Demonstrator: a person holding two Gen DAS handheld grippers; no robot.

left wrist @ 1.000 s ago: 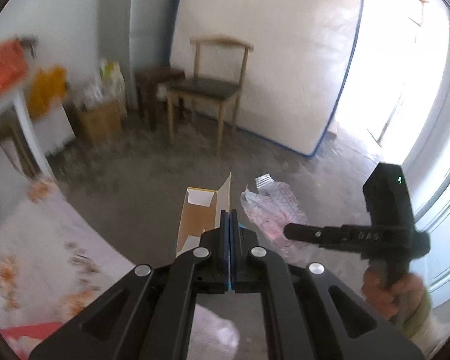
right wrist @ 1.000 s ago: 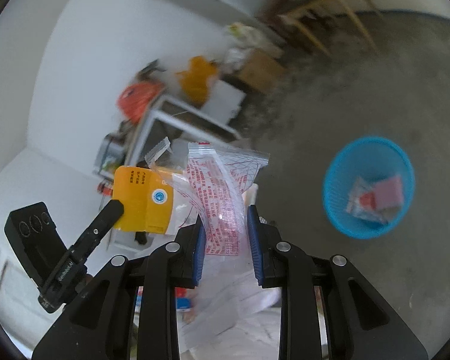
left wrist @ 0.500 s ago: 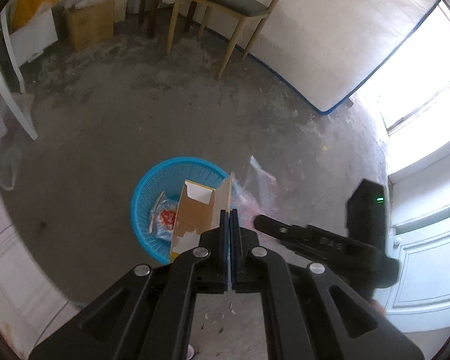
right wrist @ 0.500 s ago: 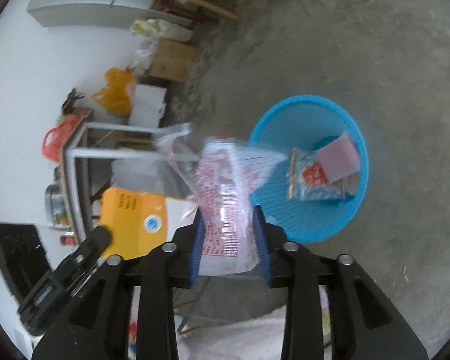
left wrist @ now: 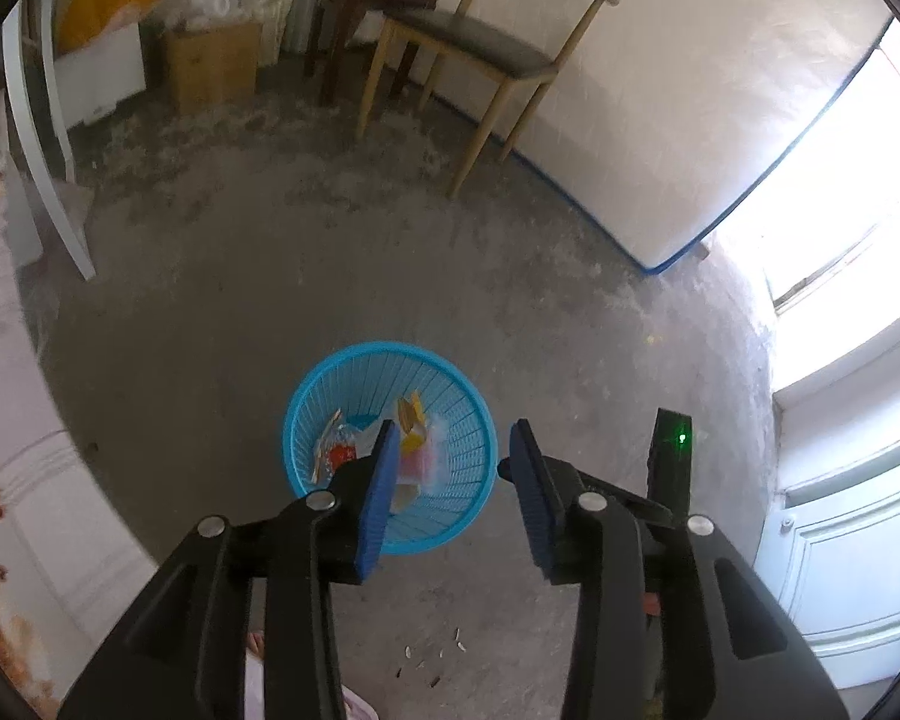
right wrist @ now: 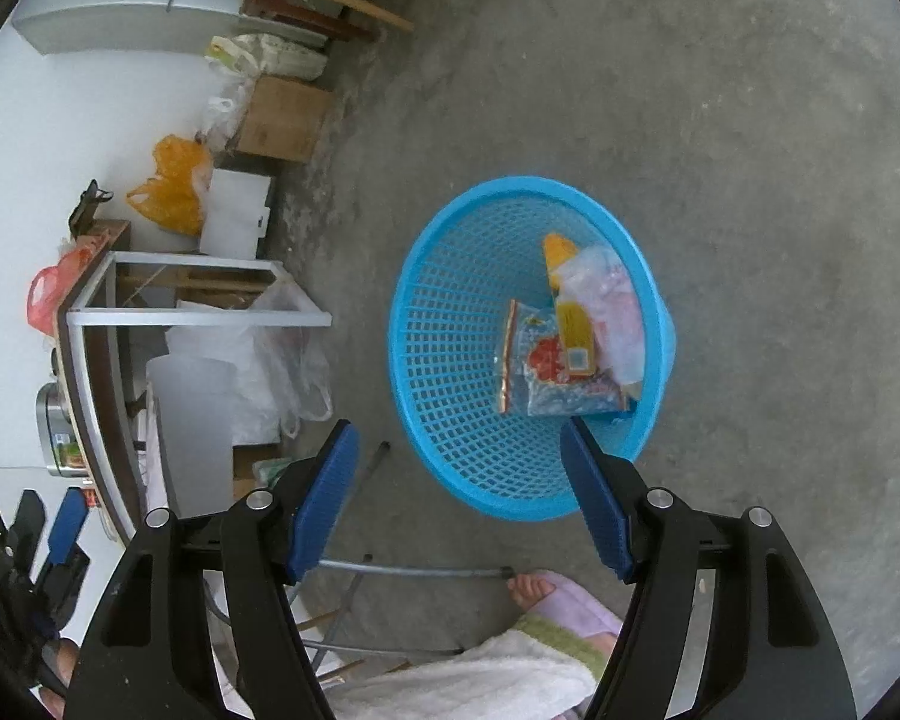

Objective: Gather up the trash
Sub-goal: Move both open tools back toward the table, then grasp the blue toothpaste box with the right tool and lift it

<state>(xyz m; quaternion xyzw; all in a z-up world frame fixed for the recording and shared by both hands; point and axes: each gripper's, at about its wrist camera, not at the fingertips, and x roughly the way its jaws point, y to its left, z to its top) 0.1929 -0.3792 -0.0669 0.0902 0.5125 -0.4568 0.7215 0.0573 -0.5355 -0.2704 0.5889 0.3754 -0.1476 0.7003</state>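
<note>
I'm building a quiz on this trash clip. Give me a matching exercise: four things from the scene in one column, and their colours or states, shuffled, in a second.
Things:
1. basket
2. chair
3. carton
4. right tool

Colours or states:
A. open, nothing between its fingers
B. yellow, lying in the basket
C. blue, on the floor
D. wooden frame, dark seat

Pairs: 1-C, 2-D, 3-B, 4-A

Daylight pours in from the window [left wrist: 858,192] on the right of the left wrist view and blows out to pure white, washing the nearby wall pale. The concrete floor [right wrist: 720,90] is evenly and softly lit in both views, with only faint shadows. Both pictures are sharp in the middle, bend strongly toward the edges and end in a dark round rim.
</note>
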